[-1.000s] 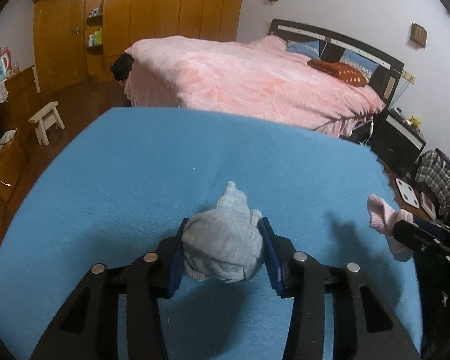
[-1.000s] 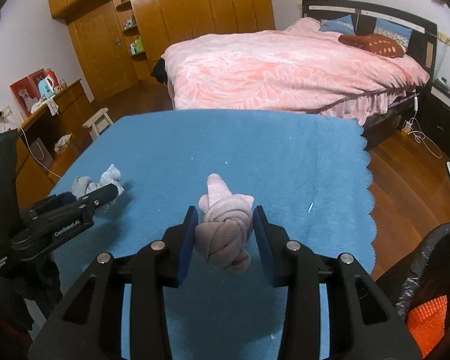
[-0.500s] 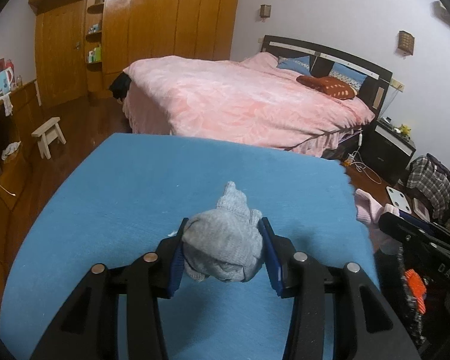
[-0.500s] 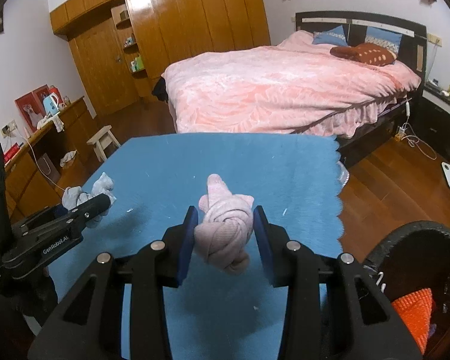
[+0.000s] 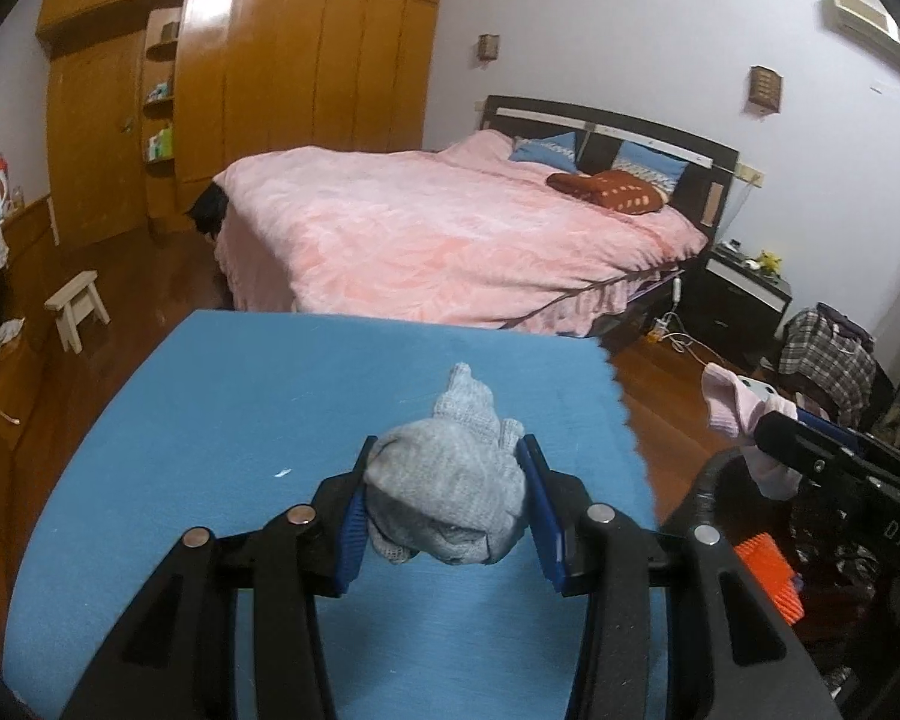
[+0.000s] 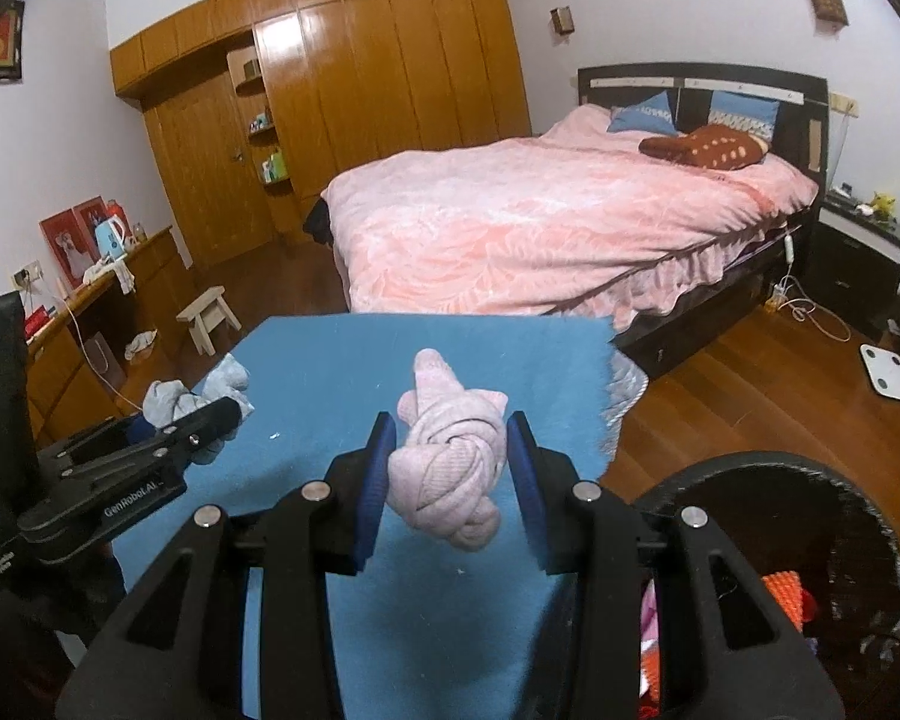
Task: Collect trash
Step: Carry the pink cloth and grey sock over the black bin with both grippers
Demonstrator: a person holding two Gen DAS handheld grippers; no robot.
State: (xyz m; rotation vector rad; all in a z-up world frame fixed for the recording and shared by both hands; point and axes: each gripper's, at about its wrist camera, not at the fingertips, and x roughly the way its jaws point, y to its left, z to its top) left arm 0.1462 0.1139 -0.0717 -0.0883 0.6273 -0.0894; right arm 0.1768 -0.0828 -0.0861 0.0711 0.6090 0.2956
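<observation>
room: bedroom, pink bed (image 6: 546, 228) filling upper middle of both views, wooden wardrobe (image 6: 342, 78) upper left, wood floor (image 6: 750, 384) at right
surface: blue cloth table (image 5: 222, 420) taking up the lower middle of both frames, scalloped right edge
grey item: knotted grey sock bundle (image 5: 450, 480) sitting centre-low in the left wrist view, clear of the cloth
left gripper (image 5: 447, 501): jaws standing at a middling width, blue pads pressing both sides of the grey bundle, holding it
pink item: knotted pink sock bundle (image 6: 450, 468) sitting centre-low in the right wrist view, also lifted
right gripper (image 6: 450, 480): jaws narrowish, pads clamping the pink bundle by its knot
handling: both looking light, soft and squashy, not fragile, knit giving the pads good friction; loose toe ends sticking forward and likely flopping
where to grip: across the fat knotted middle, as both are doing now; tails too thin, likely slipping
bin: black trash bin (image 6: 870, 516) showing at lower right, orange stuff (image 6: 783, 594) inside, just beside the table edge
judgement: likely carrying both bundles towards the bin; release not yet done
</observation>
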